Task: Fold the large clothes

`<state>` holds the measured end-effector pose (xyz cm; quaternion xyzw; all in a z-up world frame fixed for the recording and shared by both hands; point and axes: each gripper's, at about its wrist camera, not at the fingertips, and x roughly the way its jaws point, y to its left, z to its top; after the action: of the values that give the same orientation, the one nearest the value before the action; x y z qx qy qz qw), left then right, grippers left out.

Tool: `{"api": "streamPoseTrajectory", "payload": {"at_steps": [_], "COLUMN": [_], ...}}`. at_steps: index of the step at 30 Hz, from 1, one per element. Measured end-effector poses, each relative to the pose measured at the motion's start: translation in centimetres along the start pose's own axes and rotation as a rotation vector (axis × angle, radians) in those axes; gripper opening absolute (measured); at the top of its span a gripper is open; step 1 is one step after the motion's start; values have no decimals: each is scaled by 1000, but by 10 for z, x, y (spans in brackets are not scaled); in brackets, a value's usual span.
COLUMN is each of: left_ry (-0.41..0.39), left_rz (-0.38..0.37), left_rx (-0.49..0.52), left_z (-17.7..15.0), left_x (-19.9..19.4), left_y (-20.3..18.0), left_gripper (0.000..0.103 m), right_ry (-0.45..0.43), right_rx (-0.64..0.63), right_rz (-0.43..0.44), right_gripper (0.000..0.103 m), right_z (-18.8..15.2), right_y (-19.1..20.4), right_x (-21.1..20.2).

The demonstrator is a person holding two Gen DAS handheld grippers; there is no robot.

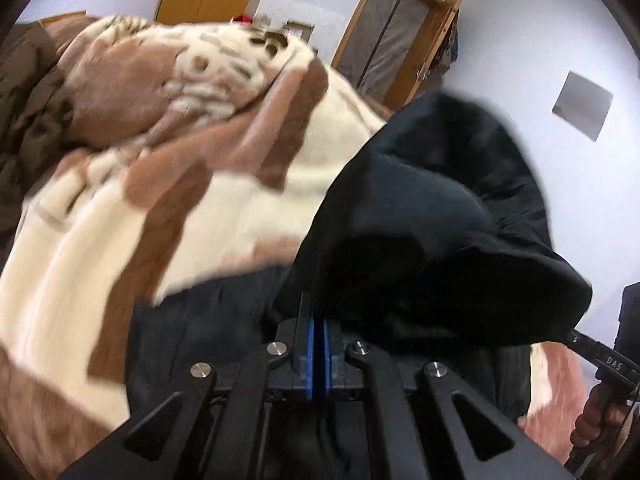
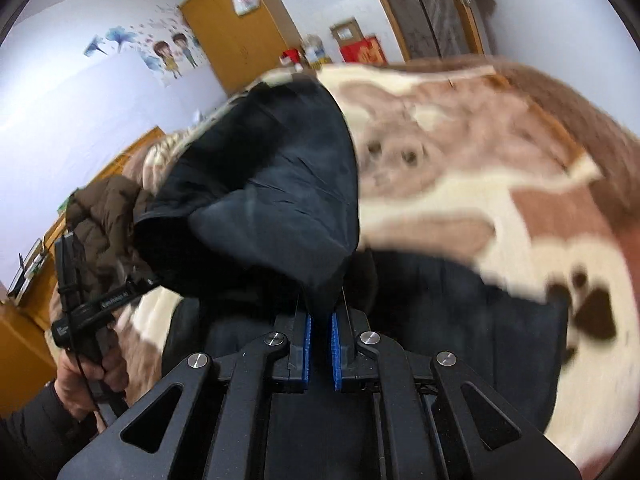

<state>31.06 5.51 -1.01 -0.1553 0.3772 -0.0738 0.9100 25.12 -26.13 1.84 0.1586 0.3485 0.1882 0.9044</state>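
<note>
Black jacket [image 1: 440, 208] clamped by both grippers [image 1: 319, 320] [image 2: 320, 320] above brown-cream blanket [image 1: 120, 240].

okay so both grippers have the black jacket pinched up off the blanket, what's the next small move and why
Probably carry the raised flap forward and lay it over the rest. Both the left gripper and right gripper clamp the black jacket, lifted above the blanket.
</note>
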Motion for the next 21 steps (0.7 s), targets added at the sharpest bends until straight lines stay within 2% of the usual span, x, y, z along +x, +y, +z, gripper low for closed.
{"api": "streamPoseTrajectory", "payload": {"at_steps": [5, 7, 9, 11, 13, 16, 21], "left_ry": [89, 132, 159, 173, 163, 127, 46], "left_rz": [57, 68, 85, 85, 95, 87, -4], "left_rx": [41, 52, 66, 68, 78, 68, 88], "left_z": [-54, -74, -92, -103, -107, -97, -57], "left_x": [-18, -27, -40, -52, -65, -79, -78], "left_y": [4, 9, 15, 19, 21, 20, -16], "left_gripper": [4, 4, 4, 4, 4, 4, 4], "right_ry": [133, 153, 151, 126, 89, 36, 4], "right_rx": [31, 39, 56, 60, 51, 31, -29], "right_rz": [-62, -82, -77, -77, -83, -71, -46], "right_gripper": [11, 12, 19, 33, 35, 36, 36], "right_z": [-54, -67, -74, -73, -63, -42, -12], "right_y": [-9, -13, -17, -18, -15, -4, 24], "right_x": [-4, -12, -25, -41, -53, -58, -33]}}
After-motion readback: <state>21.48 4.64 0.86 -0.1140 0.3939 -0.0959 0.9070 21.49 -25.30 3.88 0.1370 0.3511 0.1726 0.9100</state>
